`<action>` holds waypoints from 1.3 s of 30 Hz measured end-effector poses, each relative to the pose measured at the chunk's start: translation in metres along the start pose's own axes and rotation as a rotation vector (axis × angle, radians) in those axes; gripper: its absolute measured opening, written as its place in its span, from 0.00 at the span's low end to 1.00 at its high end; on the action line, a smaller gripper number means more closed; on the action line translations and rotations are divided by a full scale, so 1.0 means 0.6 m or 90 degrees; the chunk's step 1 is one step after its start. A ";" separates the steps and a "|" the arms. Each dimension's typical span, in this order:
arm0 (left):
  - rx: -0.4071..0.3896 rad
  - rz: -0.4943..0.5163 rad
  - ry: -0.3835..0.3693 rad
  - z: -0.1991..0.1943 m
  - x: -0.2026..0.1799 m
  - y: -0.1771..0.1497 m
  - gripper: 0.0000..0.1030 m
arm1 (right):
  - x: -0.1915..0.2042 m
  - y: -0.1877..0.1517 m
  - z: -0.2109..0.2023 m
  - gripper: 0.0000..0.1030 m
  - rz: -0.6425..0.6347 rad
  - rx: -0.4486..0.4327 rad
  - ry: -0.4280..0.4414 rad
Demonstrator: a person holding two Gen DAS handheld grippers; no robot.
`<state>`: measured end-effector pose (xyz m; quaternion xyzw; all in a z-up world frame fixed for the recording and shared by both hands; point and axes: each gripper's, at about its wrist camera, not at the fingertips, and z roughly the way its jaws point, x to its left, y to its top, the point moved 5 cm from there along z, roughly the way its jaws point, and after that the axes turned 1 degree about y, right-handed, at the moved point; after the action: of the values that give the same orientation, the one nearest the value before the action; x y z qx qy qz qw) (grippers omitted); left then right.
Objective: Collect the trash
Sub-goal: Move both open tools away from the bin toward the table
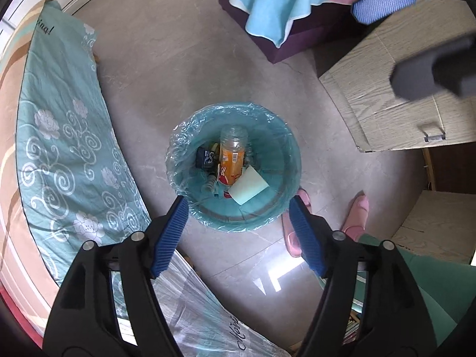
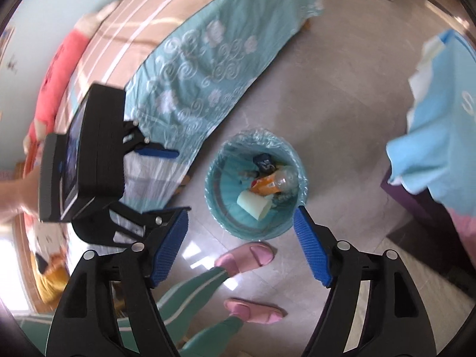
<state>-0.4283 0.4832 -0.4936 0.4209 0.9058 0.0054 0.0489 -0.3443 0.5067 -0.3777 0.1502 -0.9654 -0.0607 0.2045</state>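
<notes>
A round teal trash bin (image 1: 276, 211) lined with a clear bag stands on the floor. Inside lie an orange-labelled plastic bottle (image 1: 232, 154), a pale green paper cup (image 1: 248, 186) and a small dark packet (image 1: 206, 157). My left gripper (image 1: 238, 205) is open and empty, high above the bin's near rim. My right gripper (image 2: 240, 217) is open and empty, also high above the bin (image 2: 226, 211), where the cup (image 2: 253, 203) and bottle (image 2: 272, 183) show. The left gripper (image 2: 157, 153) appears at left in the right wrist view; a right gripper's finger (image 1: 385, 0) shows at top right in the left wrist view.
A bed with a teal flowered sheet (image 1: 65, 136) runs along the left. A purple box draped with blue cloth (image 1: 276, 6) stands beyond the bin. A wooden cabinet (image 1: 401, 89) is at right. The person's feet in pink slippers (image 2: 250, 255) stand beside the bin.
</notes>
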 end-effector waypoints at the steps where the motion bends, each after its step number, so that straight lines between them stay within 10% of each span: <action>1: -0.002 0.004 0.004 -0.004 -0.001 0.000 0.68 | -0.001 -0.002 -0.008 0.72 0.010 -0.008 0.002; 12: -0.040 0.011 0.028 -0.141 -0.016 0.007 0.79 | 0.004 -0.048 -0.142 0.82 0.126 -0.082 0.044; 23: -0.161 0.110 0.019 -0.364 -0.125 0.074 0.84 | 0.017 -0.179 -0.478 0.85 0.173 -0.309 0.041; 39: -0.263 0.477 -0.059 -0.515 -0.631 0.237 0.85 | -0.105 -0.706 -0.762 0.85 0.382 -0.468 -0.225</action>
<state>-0.1061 0.2961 -0.1473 0.7019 0.6671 0.1850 0.1675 0.0114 0.0997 -0.0615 -0.2282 -0.9007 -0.3597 0.0854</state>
